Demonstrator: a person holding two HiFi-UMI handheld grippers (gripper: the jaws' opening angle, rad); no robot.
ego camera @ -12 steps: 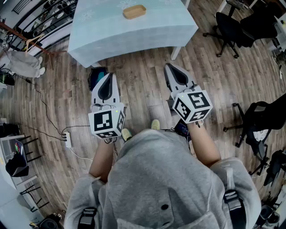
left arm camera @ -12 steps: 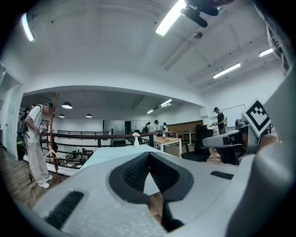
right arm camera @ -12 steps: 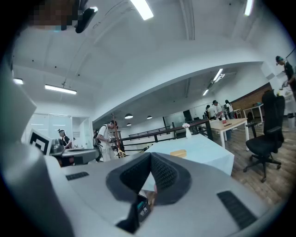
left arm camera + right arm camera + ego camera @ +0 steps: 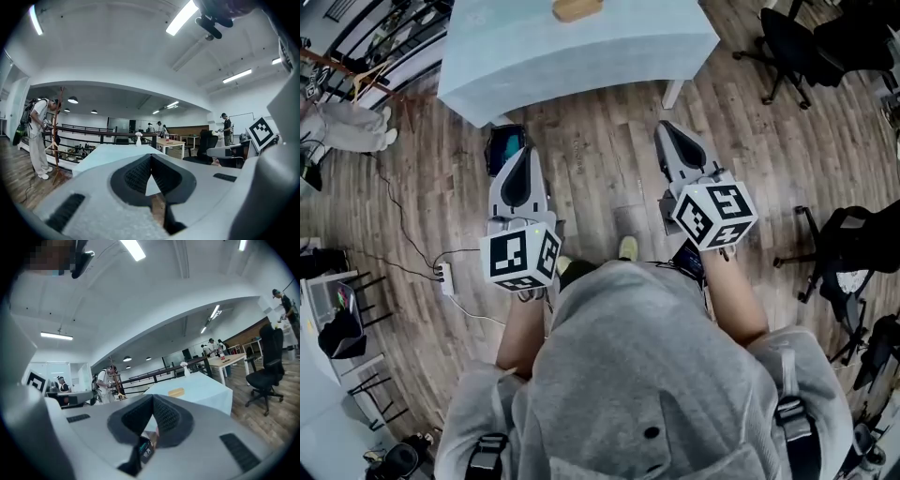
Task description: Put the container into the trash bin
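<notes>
A tan, shallow container (image 4: 577, 9) lies on the table with the light blue cloth (image 4: 581, 56), at the top edge of the head view. It also shows in the right gripper view, container (image 4: 176, 392), far ahead on the table (image 4: 206, 392). A dark bin with a blue lining (image 4: 504, 147) stands on the floor by the table's near left corner, just ahead of my left gripper (image 4: 521, 157). My right gripper (image 4: 667, 131) is held beside it, over the wooden floor. Both grippers (image 4: 151, 157) (image 4: 153, 398) are shut and hold nothing.
Black office chairs (image 4: 797, 47) stand at the right, another (image 4: 853, 253) nearer. A power strip with cables (image 4: 443, 278) lies on the floor at the left. A person (image 4: 37, 136) stands by a coat rack at the far left. A white vase (image 4: 138, 138) is on the table's far end.
The table and container have slid toward the top edge of the head view. Both grippers stay shut and side by side.
</notes>
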